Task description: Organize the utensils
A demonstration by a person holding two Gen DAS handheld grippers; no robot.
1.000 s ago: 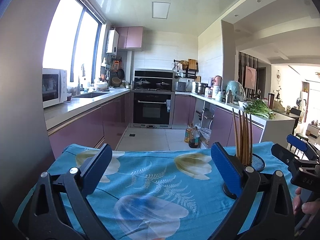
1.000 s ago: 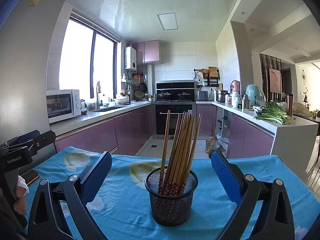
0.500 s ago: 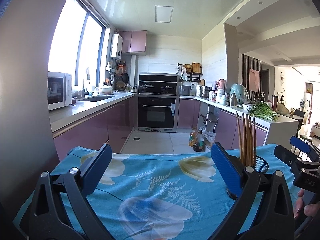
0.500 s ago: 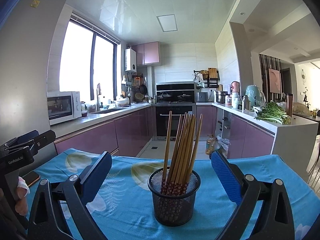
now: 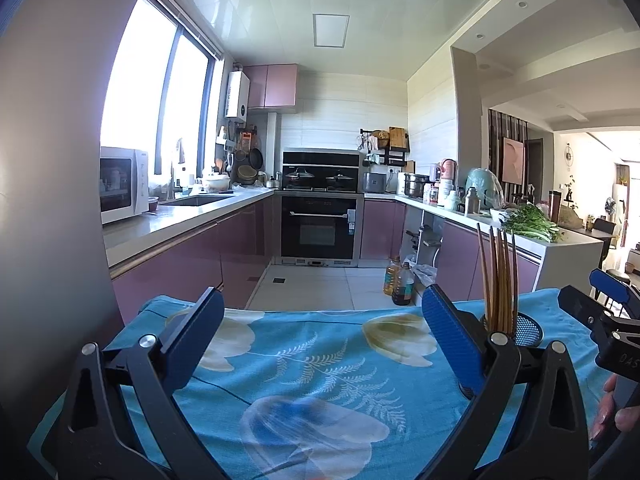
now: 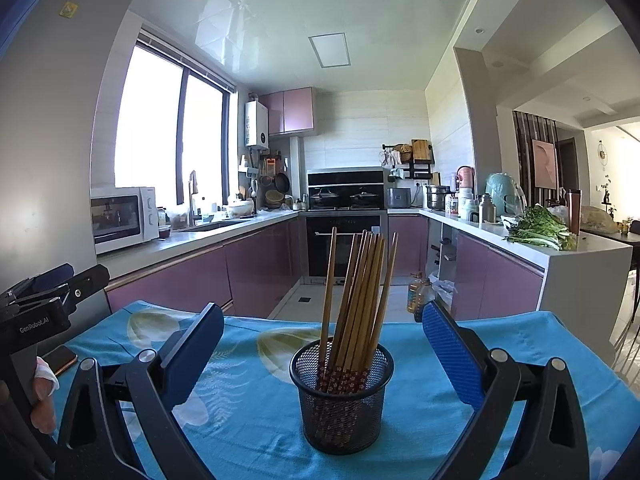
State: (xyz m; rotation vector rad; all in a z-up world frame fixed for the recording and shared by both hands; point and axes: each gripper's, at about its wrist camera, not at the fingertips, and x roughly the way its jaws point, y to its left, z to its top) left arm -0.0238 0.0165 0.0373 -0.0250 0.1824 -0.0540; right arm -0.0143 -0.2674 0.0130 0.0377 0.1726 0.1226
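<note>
Chopsticks (image 6: 354, 300), a whole bunch of wooden ones, are standing up in a black mesh cup (image 6: 342, 396) with their red flower-patterned ends down in the mesh and the plain ends fanned out a bit at the top. The cup sits on a table covered with a bright blue floral cloth (image 6: 248, 412).

From where the right claw (image 6: 323, 344) is, the cup is dead centre, just ahead of it and between the two blue pads, not touching either one. That claw is spread wide and gripping nothing.

The left claw (image 5: 320, 328) is spread wide too, nothing between its pads but bare cloth. For that one the cup (image 5: 527, 330) is off to the right, half hidden behind its right finger, with the chopsticks (image 5: 498, 280) poking up above it.

Readable stuff: the body of the left tool, seen at the far left of the right claw's camera, says "GenRobot.AI" (image 6: 34, 326) in white. The right tool's body, at the right edge of the left camera, shows "DAS" (image 5: 628, 360) and the rest is cut off. A phone (image 6: 62, 358) lies on the cloth near the left tool, and a person's fingers (image 6: 42, 404) are wrapped on its handle.

Behind the table is a kitchen with purple cabinets, a white microwave (image 6: 120, 218) on the left counter and a pile of greens (image 6: 540, 232) on the right one. The stickers on the grey surface at upper left are too small to read.
</note>
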